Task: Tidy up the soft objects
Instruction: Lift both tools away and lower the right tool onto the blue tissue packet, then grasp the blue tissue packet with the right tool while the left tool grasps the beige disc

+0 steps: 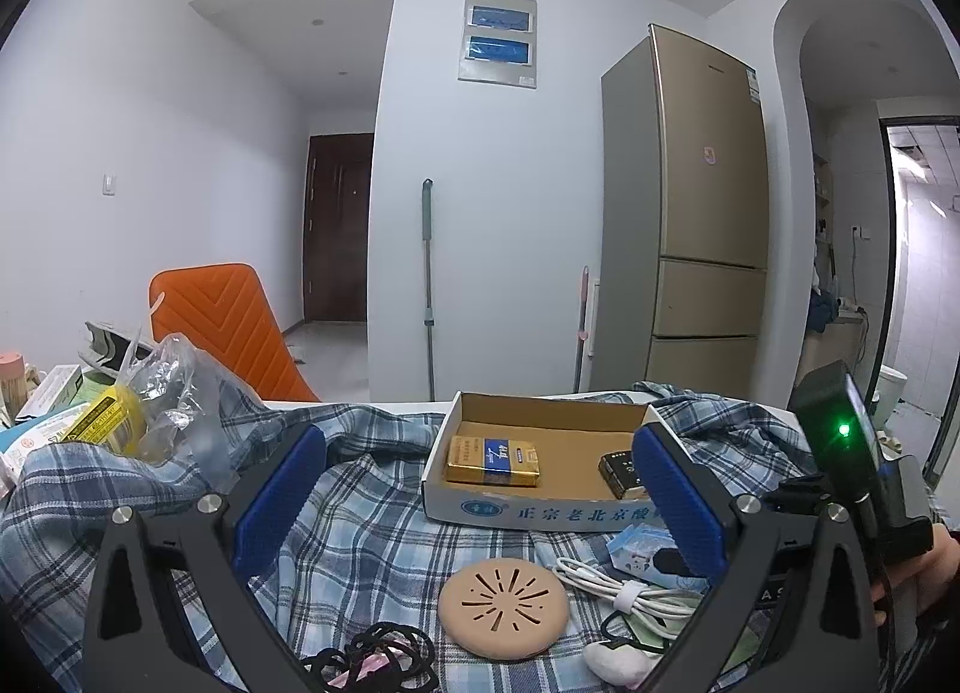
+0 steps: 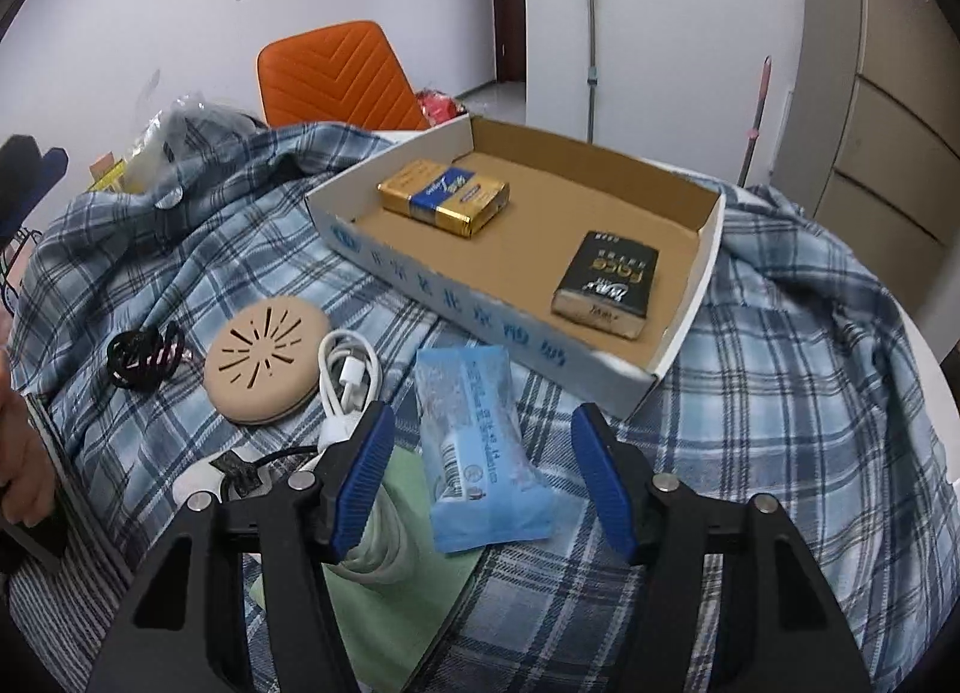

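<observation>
A blue tissue pack (image 2: 480, 447) lies on the plaid cloth (image 2: 780, 369), between the fingers of my right gripper (image 2: 483, 480), which is open and empty. Left of it lie a coiled white cable (image 2: 351, 378), a round beige pad (image 2: 264, 360) and black hair ties (image 2: 144, 360). An open cardboard box (image 2: 690, 357) holds a gold pack (image 2: 444, 198) and a black pack (image 2: 606, 285). My left gripper (image 1: 480, 504) is open and empty above the cloth, facing the box (image 1: 540, 513), with the beige pad (image 1: 503, 612), cable (image 1: 624, 594) and hair ties (image 1: 372, 654) below it.
A green sheet (image 2: 414, 603) lies under the cable. A clear plastic bag with yellow contents (image 1: 144, 417) and small boxes (image 1: 48, 393) sit at the left. An orange chair (image 1: 234, 327) stands behind the table, a fridge (image 1: 702, 225) beyond.
</observation>
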`<state>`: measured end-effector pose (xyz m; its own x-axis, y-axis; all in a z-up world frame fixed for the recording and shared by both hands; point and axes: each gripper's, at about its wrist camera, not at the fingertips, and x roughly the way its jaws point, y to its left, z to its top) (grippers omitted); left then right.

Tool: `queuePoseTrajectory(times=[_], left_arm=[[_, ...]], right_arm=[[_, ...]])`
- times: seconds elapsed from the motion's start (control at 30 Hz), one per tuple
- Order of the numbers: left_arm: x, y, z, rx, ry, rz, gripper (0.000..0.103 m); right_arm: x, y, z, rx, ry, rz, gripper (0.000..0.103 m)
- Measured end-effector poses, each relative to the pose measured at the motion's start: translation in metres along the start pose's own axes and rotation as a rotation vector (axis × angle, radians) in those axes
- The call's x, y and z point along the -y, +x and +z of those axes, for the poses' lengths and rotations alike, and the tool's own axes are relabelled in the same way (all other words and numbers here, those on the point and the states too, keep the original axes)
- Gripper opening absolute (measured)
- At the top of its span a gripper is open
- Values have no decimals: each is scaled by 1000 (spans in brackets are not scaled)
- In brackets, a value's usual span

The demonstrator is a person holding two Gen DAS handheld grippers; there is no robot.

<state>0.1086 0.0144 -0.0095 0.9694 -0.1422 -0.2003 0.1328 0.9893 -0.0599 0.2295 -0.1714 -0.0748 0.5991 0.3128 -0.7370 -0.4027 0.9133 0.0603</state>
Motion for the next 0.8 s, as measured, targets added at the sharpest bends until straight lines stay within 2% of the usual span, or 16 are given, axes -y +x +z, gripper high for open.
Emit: queuePoseTrajectory(times=[0.2,0.27,0.4,0.5,0.57,0.67,0.8], left_arm=[[-2,6,-2,-27,-7,5,103],[-3,7,-3,-33,-11,5,103],[-3,7,-3,-33,-9,5,103],[-4,9,-3,-45,-7,3,103],[-4,11,-3,-58,-10,15,103],[-7,19,-2,-111,-15,18,103],[-9,38,-2,-238,3,-49,103]], right_arm=[[-4,10,-2,-56,-18,-43,57],[-6,11,-2,-58,-23,-40,54],[-7,14,-2,-71,-26,-37,40],[-7,13,0,-64,-27,-33,38],[-9,6,1,-32,-31,-29,38],[-10,-15,1,74,-34,-19,38],[-12,-42,-1,202,-39,-15,38]])
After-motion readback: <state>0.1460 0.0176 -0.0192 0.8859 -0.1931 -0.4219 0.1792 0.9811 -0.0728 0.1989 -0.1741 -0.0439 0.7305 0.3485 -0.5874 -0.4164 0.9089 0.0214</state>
